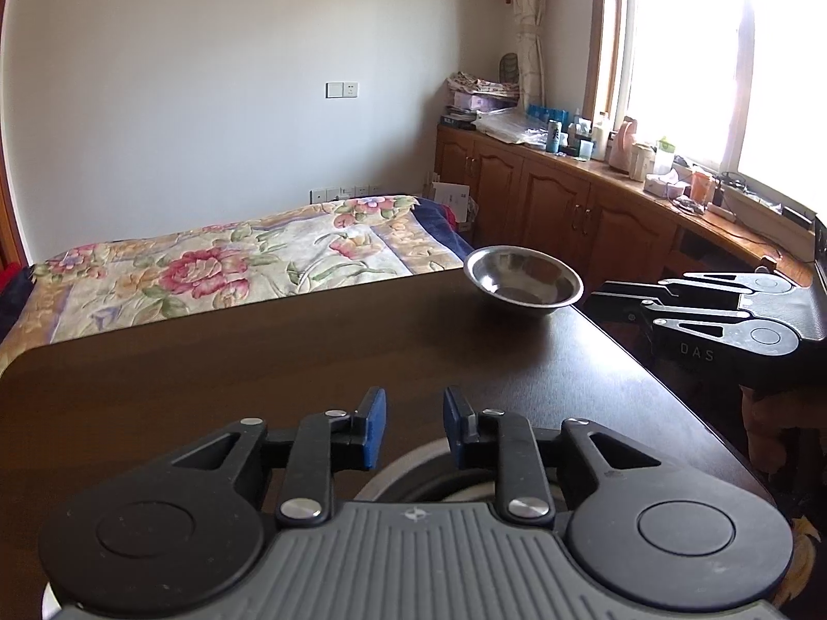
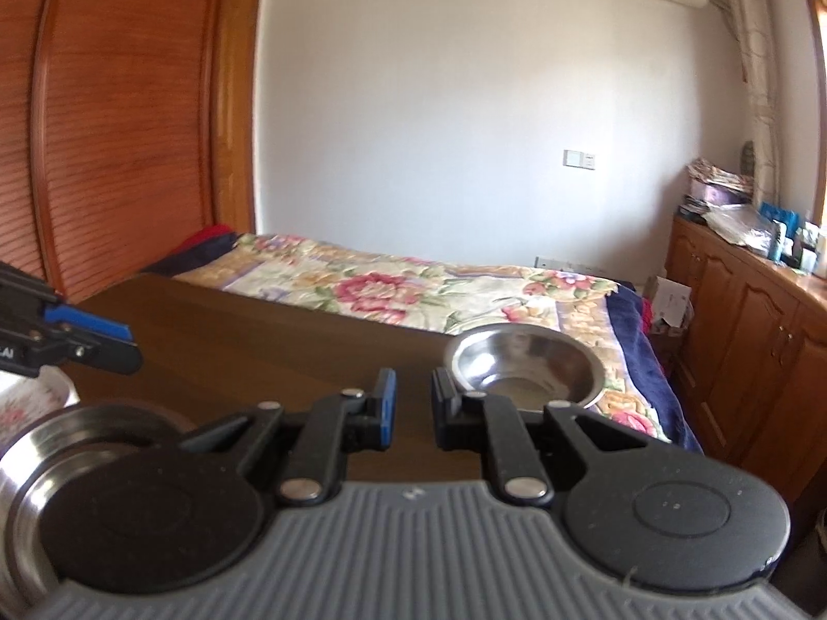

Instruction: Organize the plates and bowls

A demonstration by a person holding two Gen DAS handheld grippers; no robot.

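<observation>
Under the left tongs [image 1: 414, 426] a round steel dish [image 1: 408, 470] is mostly hidden by the tool body; only a curved strip of rim shows between the blue-padded fingers, so its shape is hard to make out. In the right wrist view a wide steel bowl [image 2: 77, 444] sits low at the left, cut off by the frame and half covered by the right tongs [image 2: 414, 408]. Beside it a white flowered dish [image 2: 31, 403] is only a sliver at the edge. Both tongs stand parted, a clear gap between the pads, holding nothing and touching nothing. The shiny round steel bowl [image 1: 523, 280] rests on the dark brown desk [image 1: 258, 361], ahead and to the right of both tongs, near the far edge.
</observation>
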